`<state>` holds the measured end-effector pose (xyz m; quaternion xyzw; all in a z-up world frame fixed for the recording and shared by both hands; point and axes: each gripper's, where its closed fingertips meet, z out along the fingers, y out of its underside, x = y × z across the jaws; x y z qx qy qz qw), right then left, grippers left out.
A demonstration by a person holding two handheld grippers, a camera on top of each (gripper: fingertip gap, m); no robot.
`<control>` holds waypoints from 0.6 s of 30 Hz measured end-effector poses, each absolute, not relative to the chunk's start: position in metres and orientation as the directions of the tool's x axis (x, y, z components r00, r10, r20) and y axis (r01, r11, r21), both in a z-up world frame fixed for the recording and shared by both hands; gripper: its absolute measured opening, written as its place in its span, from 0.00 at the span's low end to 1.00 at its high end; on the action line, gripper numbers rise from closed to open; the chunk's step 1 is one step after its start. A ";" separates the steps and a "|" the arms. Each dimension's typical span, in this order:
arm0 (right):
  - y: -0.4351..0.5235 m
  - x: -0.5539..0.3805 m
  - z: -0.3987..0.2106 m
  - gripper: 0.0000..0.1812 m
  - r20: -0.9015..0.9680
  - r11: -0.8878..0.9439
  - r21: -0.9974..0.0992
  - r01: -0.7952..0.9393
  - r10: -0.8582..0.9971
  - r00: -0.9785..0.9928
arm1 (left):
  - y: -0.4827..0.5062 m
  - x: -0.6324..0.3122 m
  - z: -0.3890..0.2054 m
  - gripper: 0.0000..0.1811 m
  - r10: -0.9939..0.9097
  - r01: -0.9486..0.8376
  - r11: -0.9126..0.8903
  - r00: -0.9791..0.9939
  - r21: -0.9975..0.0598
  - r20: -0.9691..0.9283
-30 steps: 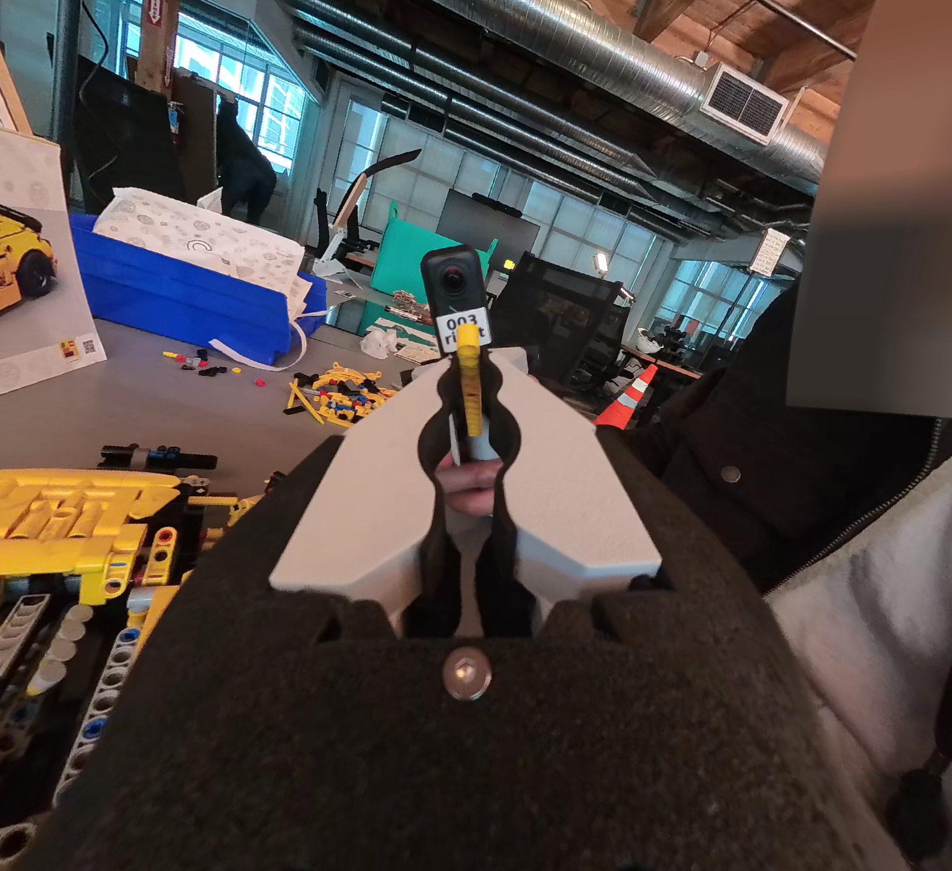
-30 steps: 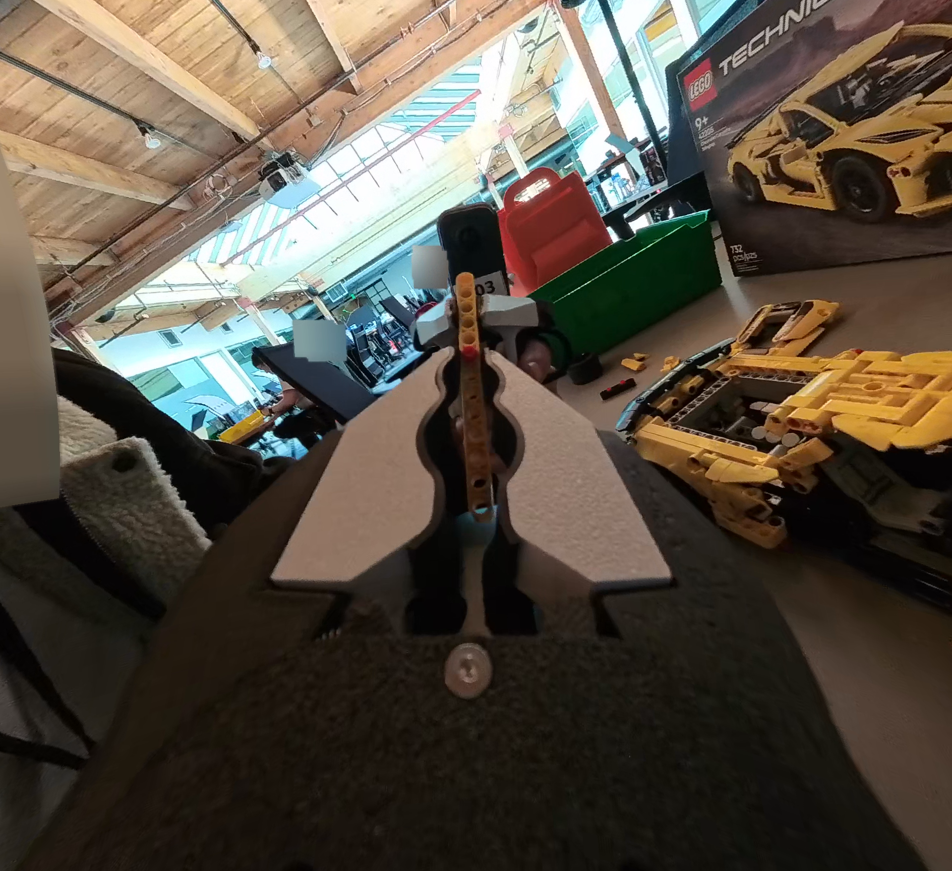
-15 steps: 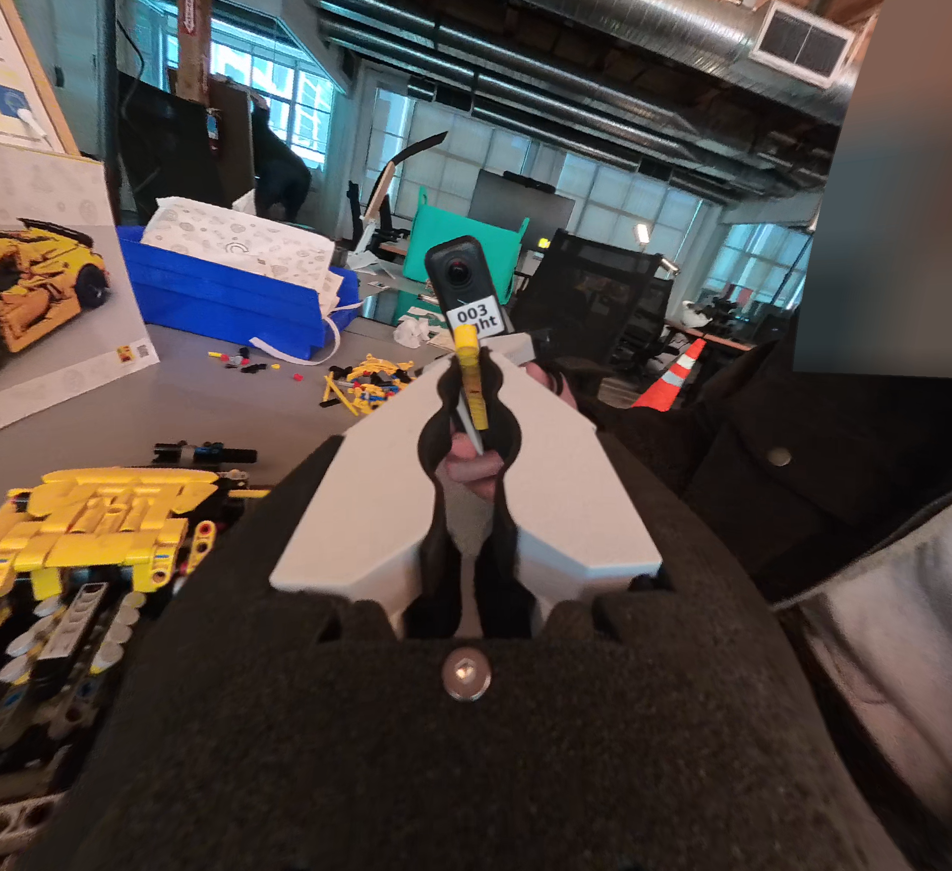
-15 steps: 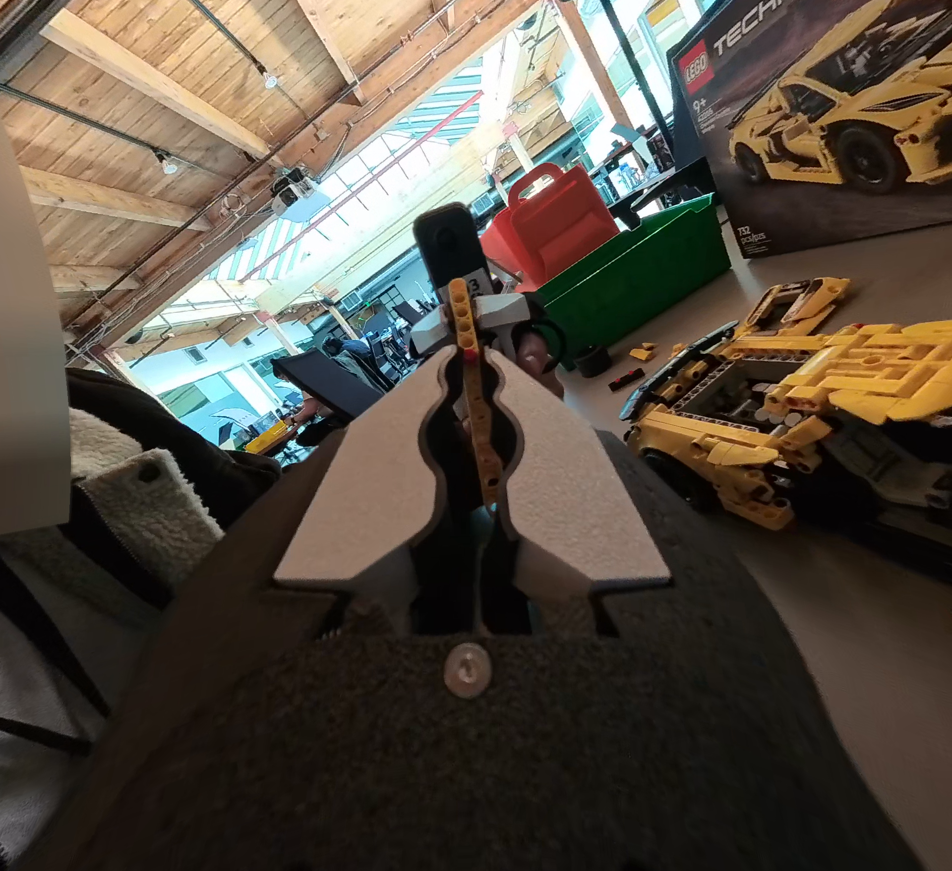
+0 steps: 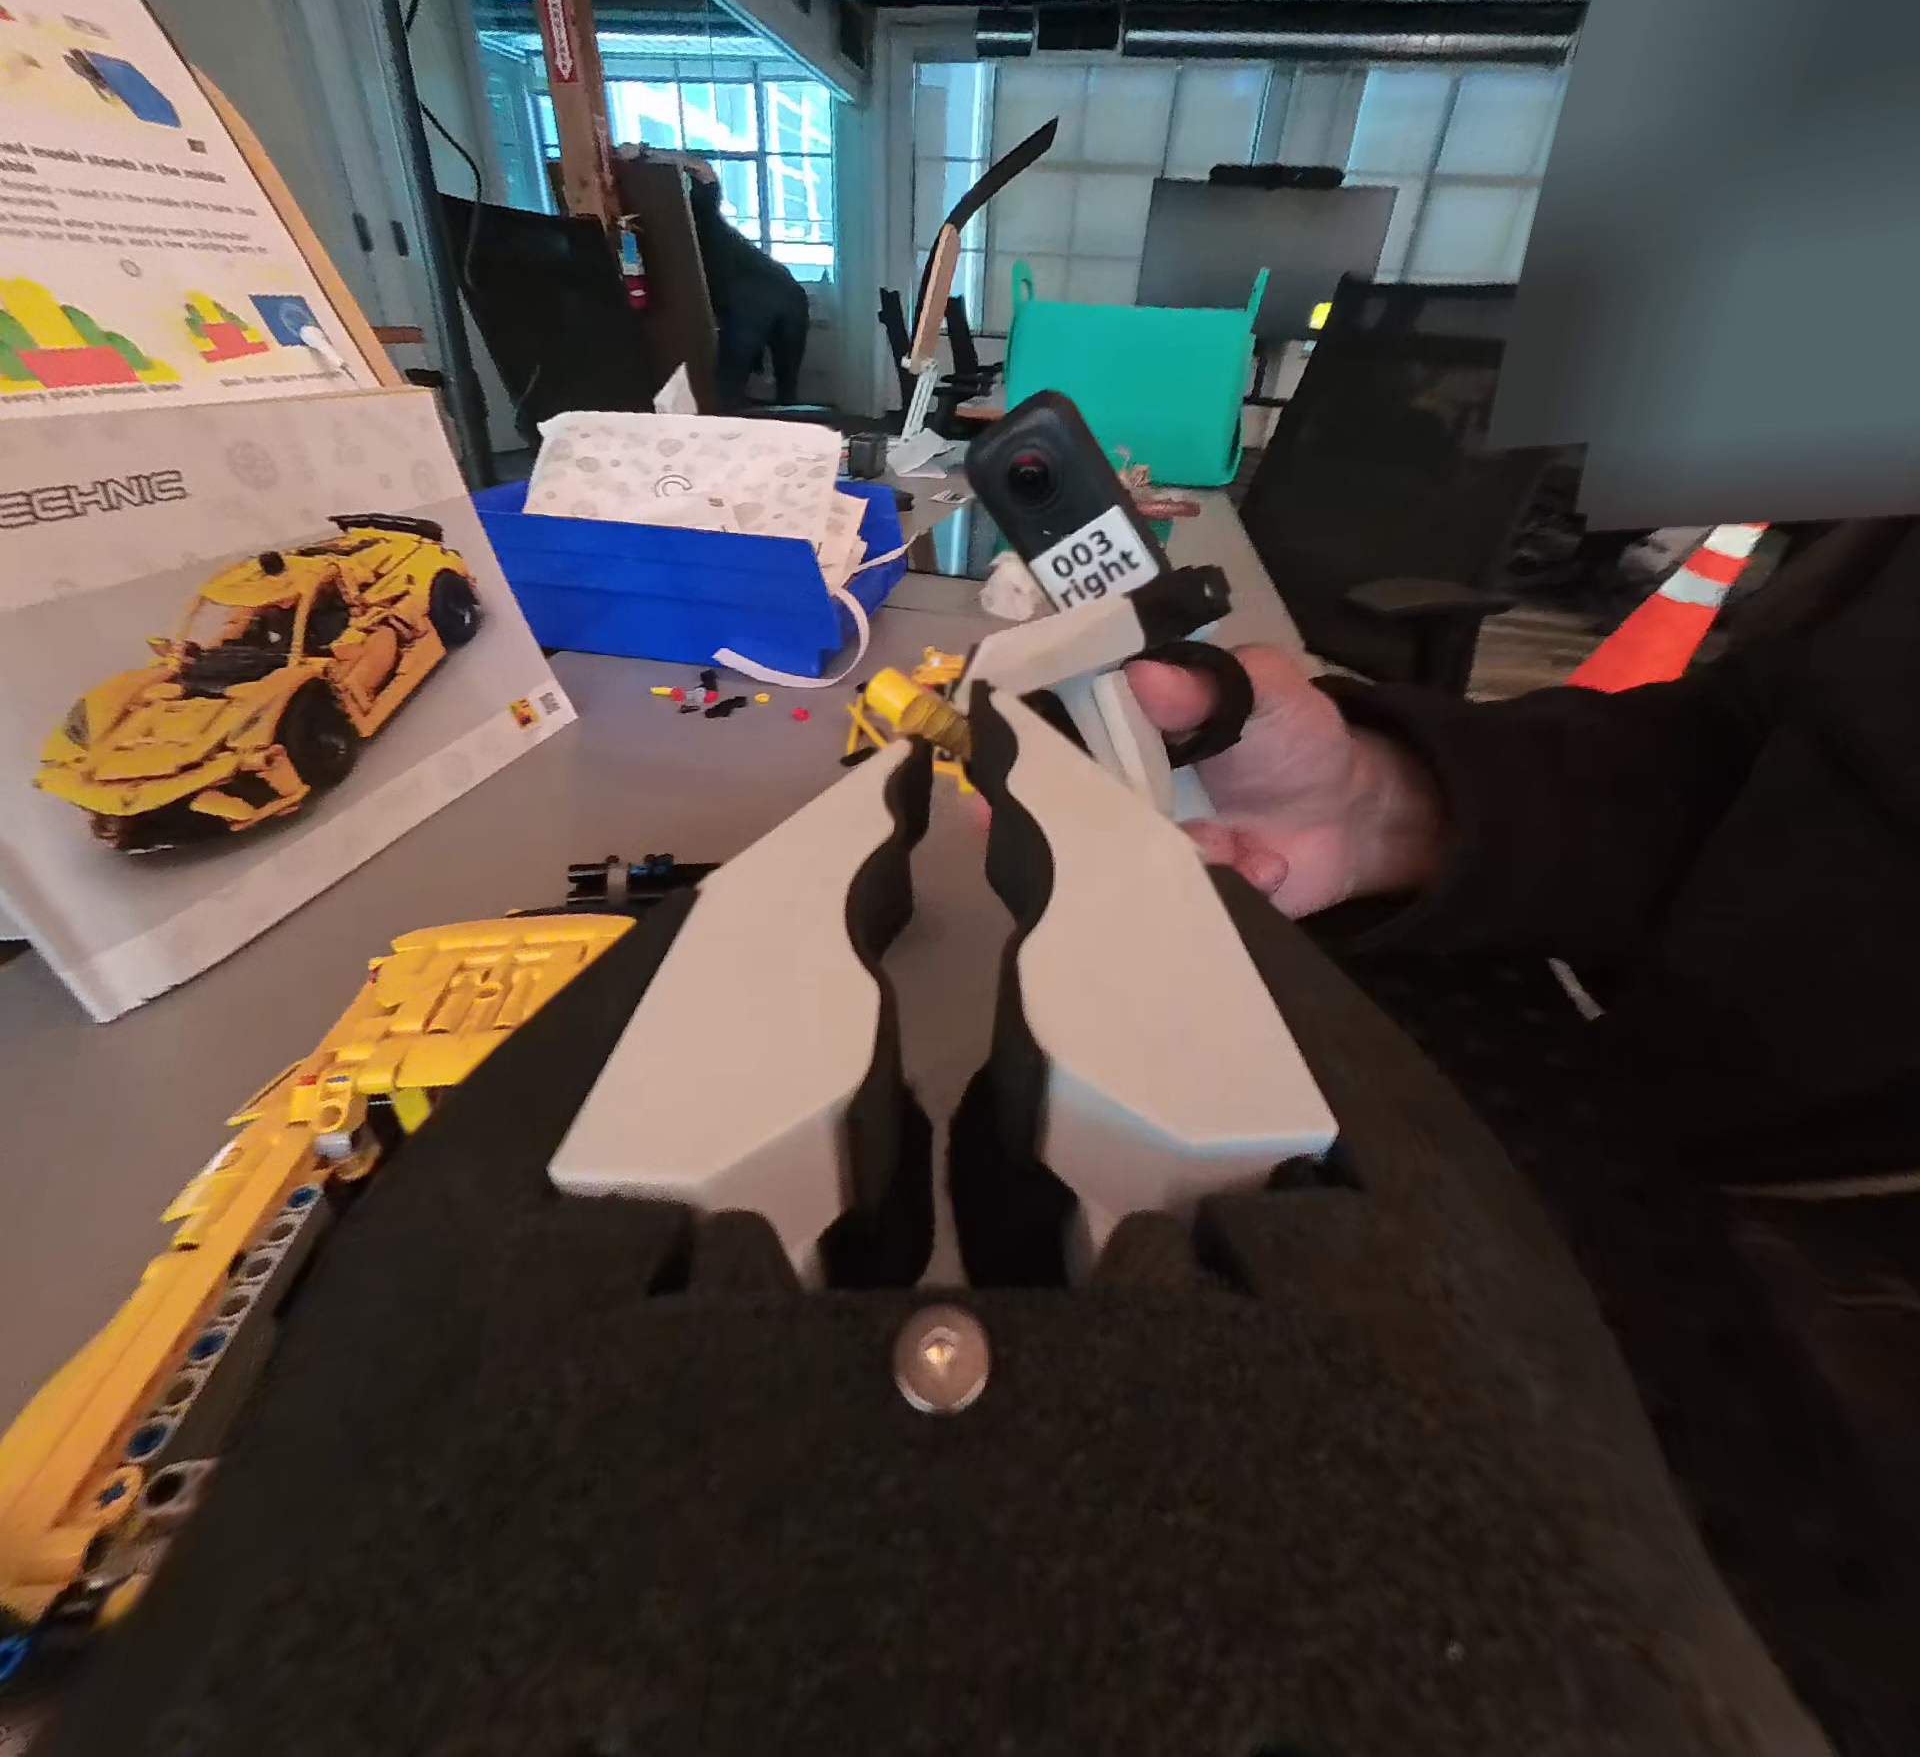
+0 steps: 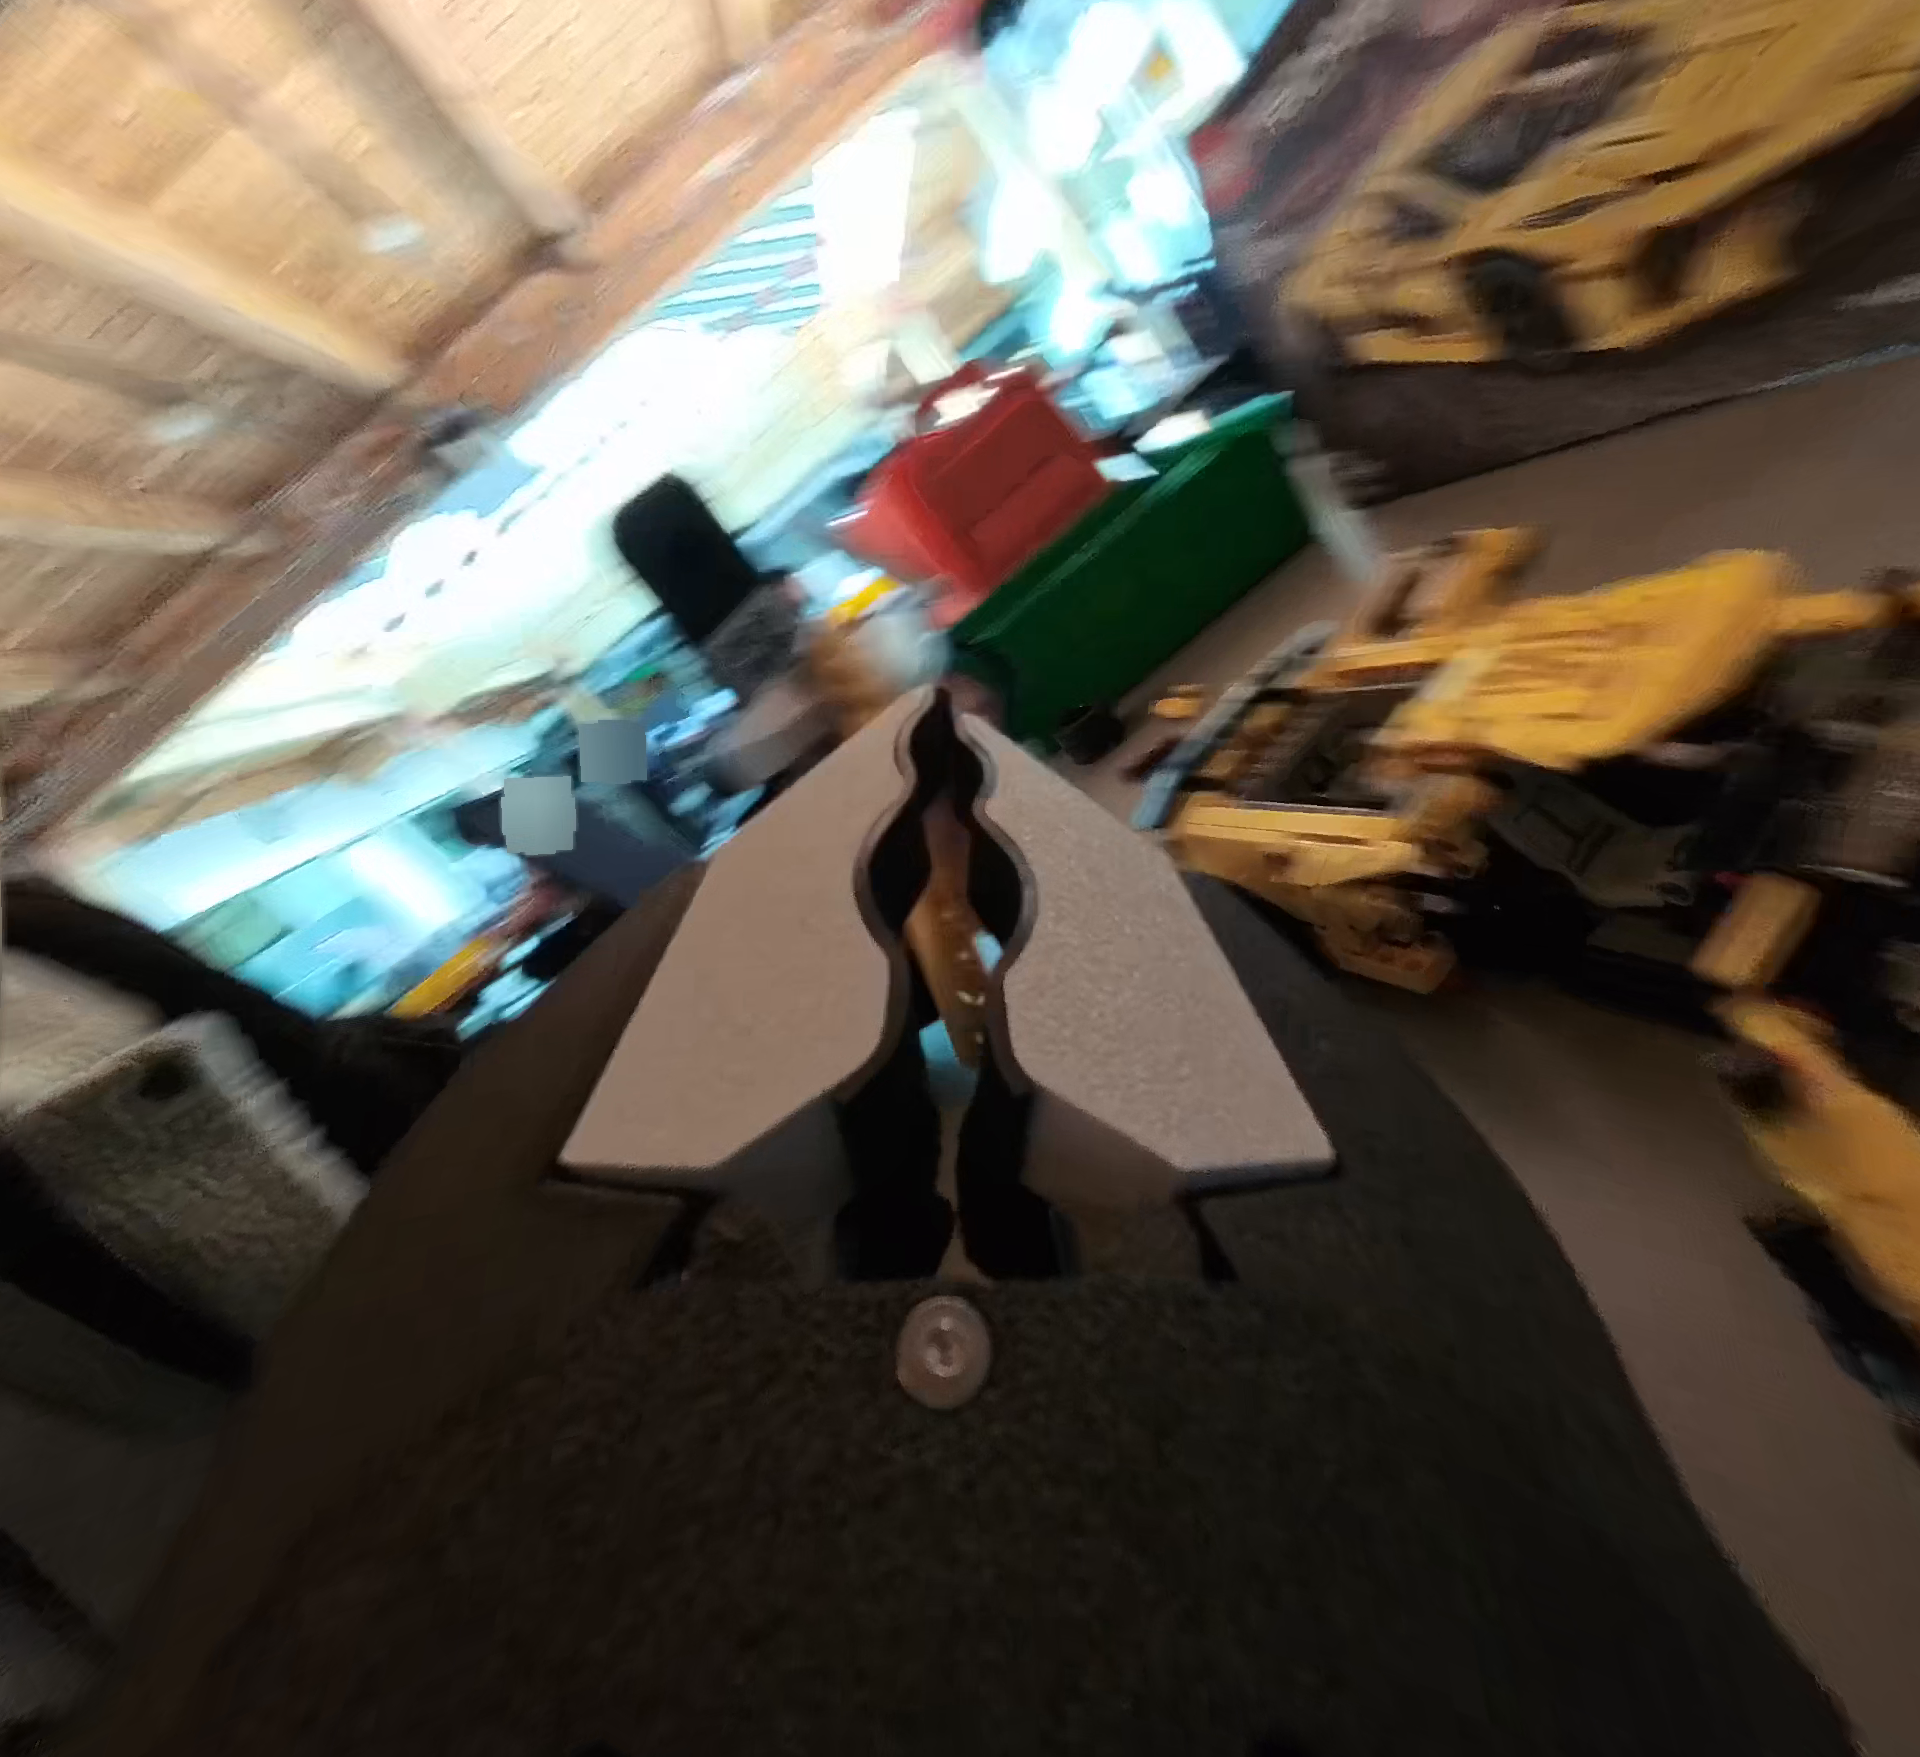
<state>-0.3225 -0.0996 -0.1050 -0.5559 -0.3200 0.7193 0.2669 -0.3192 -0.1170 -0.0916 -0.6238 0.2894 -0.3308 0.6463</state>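
Yellow perforated plastic beam [image 6: 951,944] sat clamped between the pale grey fingers of the right gripper [image 6: 940,720], its length slanting down the gap in a motion-blurred right wrist view. The left gripper [image 5: 951,741] stood narrowly parted with nothing between its fingers; the beam's yellow end [image 5: 914,710] showed just beyond its tips, beside the right gripper's own fingers. A hand [image 5: 1299,782] held that far gripper's handle. On the grey worktop [image 5: 623,793] lay a partly built yellow brick car [image 5: 312,1136], with a blue plastic bin [image 5: 675,585] and a printed car box [image 5: 239,668] behind.
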 end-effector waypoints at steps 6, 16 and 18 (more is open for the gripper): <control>-0.078 -0.309 -0.095 0.00 -0.641 -0.675 -0.730 -0.108 0.731 -0.235 | -0.113 -0.320 -0.095 0.03 -0.762 0.031 0.024 0.647 -0.999 0.002; -0.056 -0.316 -0.101 0.09 -0.241 -0.213 -0.960 -0.183 0.958 0.153 | -0.079 -0.384 -0.087 0.04 -0.568 0.265 -0.043 0.787 -0.963 0.242; -0.054 -0.318 -0.104 0.13 -0.217 -0.189 -0.968 -0.164 0.961 0.174 | -0.078 -0.395 -0.083 0.04 -0.556 0.342 -0.048 0.772 -0.938 0.310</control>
